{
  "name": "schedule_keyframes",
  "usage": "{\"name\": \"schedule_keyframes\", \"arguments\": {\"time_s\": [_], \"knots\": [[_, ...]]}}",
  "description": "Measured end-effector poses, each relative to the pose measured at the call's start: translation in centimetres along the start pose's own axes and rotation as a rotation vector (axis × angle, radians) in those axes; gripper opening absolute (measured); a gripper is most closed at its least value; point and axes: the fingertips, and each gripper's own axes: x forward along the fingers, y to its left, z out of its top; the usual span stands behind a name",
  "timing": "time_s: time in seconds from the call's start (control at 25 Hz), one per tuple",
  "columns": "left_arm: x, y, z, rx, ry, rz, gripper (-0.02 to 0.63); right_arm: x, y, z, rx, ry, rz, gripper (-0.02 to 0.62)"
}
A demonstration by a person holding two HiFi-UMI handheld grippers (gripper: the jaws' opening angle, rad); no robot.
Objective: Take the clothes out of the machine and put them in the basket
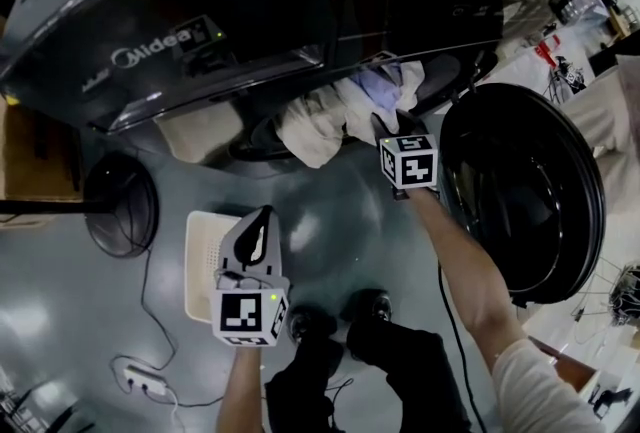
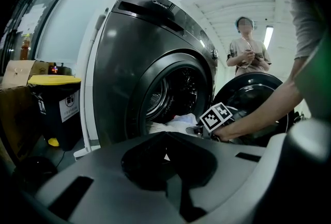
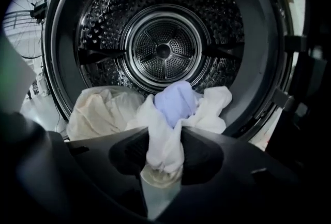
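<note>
The dark front-loading washing machine (image 1: 160,51) stands with its round door (image 1: 520,191) swung open to the right. A heap of clothes (image 1: 330,116) hangs out of the drum mouth. In the right gripper view, a white cloth (image 3: 163,145) is pinched between the jaws of my right gripper (image 3: 161,158), which is shut on it. A pale lilac garment (image 3: 176,101) and a cream one (image 3: 101,112) lie behind it, at the front of the steel drum (image 3: 163,49). My left gripper (image 1: 262,219) hangs shut and empty over the white basket (image 1: 205,261) on the floor.
A round black fan-like object (image 1: 120,204) and a power strip (image 1: 145,381) with cable lie on the floor at left. A yellow-lidded bin (image 2: 54,101) stands left of the machine. A person (image 2: 248,52) stands behind the open door. My shoes (image 1: 340,311) are near the basket.
</note>
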Motion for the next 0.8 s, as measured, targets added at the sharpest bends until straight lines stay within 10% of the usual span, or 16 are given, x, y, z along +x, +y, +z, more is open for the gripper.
{"name": "schedule_keyframes", "arguments": {"time_s": [0.8], "knots": [[-3.9,-4.8,7.8,-0.015,0.037,-0.059,0.018,-15.8,1.0,6.8,-0.026,-0.081,-0.004,0.125]]}}
